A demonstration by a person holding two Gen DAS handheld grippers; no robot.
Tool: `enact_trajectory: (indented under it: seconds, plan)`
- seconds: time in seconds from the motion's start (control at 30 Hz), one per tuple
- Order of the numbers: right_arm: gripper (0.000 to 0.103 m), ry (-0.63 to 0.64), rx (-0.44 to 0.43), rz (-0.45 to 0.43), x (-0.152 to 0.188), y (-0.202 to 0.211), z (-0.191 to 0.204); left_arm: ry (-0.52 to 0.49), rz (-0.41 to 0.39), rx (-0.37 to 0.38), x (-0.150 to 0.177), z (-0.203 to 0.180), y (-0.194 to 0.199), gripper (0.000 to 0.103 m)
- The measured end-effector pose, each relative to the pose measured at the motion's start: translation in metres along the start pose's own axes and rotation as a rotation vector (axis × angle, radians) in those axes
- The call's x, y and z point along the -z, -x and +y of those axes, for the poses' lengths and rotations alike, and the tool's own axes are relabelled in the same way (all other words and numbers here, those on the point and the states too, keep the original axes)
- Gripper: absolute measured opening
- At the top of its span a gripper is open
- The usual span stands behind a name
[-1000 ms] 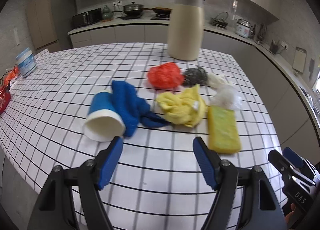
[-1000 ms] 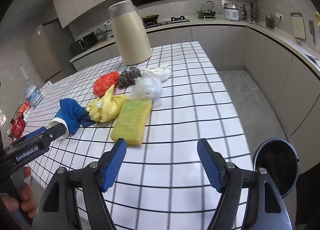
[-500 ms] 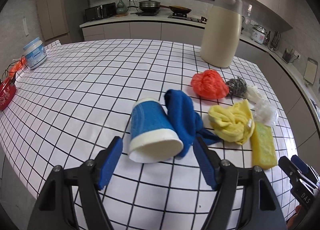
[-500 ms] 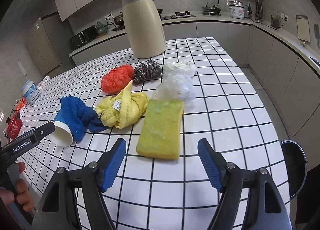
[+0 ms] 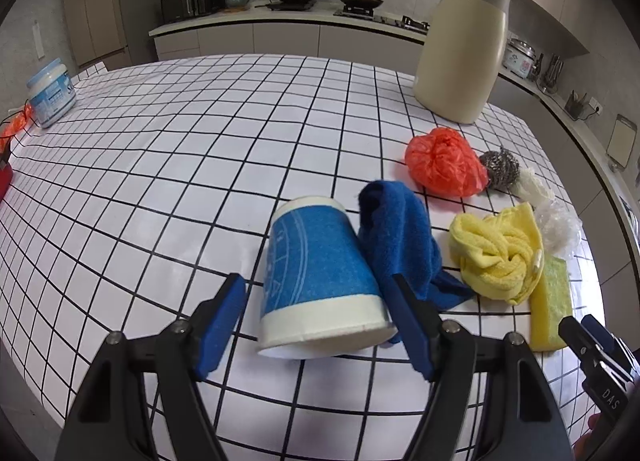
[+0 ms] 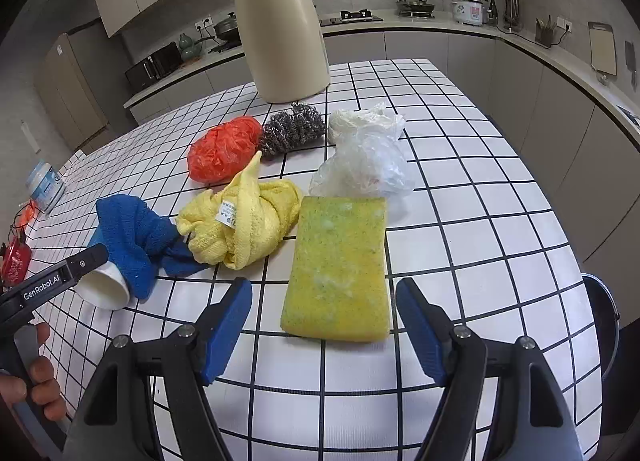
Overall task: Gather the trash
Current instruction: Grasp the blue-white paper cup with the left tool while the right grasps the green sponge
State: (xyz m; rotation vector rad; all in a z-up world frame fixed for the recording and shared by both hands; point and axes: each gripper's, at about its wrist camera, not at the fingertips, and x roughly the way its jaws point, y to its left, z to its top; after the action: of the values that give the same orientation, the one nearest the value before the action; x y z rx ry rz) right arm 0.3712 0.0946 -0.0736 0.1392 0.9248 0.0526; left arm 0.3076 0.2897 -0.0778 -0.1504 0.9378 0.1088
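A blue paper cup [image 5: 316,273] lies on its side on the checked table, mouth toward me. My left gripper [image 5: 316,321] is open, its fingers on either side of the cup's white rim. A blue cloth [image 5: 400,241], a yellow cloth [image 5: 496,257], an orange plastic bag [image 5: 440,163] and a steel scourer [image 5: 500,167] lie beside it. My right gripper [image 6: 324,325] is open just in front of a yellow sponge [image 6: 340,265]. Crumpled clear and white plastic bags [image 6: 364,157] lie behind the sponge.
A tall cream jug [image 6: 280,25] stands at the back of the table. A white tub [image 5: 52,95] stands at the far left edge. A black bin [image 6: 600,325] is on the floor past the table's right edge. Kitchen counters run behind.
Both grippers have moved forward. The left one now has the cup's rim between its fingers; the right one has closed in on the sponge. Both stay open.
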Motion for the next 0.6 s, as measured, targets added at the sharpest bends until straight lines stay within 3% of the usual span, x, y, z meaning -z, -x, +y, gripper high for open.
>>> enact_trajectory:
  seconds: [0.6]
  plan:
    - [0.076,-0.03,0.022,0.061,0.004,-0.031,-0.005,0.002,-0.002,0.031,0.004,0.015,-0.008,0.074]
